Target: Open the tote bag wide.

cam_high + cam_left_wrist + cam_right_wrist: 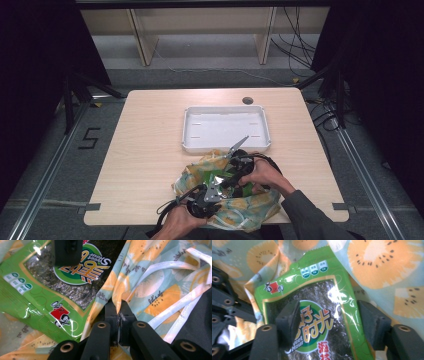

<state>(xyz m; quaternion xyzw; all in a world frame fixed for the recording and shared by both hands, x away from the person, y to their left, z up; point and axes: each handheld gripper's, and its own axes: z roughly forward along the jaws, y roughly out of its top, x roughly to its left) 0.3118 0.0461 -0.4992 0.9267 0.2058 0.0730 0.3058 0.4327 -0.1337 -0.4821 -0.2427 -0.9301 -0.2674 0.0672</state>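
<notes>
Fabric bag point(150, 290) edge sits pinched in our left gripper point(117, 315), holding it open while our spread right gripper point(332, 322) straddles the seaweed packet point(312, 315).

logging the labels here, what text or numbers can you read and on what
"Sweet Hour": green seaweed snack packet, under large Chinese characters, between the right tongs.
"let's do": script on the fruit-print cloth bag, pinched by the left tongs.
"5": floor marking left of the table.
Packet's small round badges, red logo: too blurred to read.

We see the green seaweed packet point(317, 315) cut off by the frame's lower edge, its far end tucked inside the fruit-print bag point(377, 262).
</notes>
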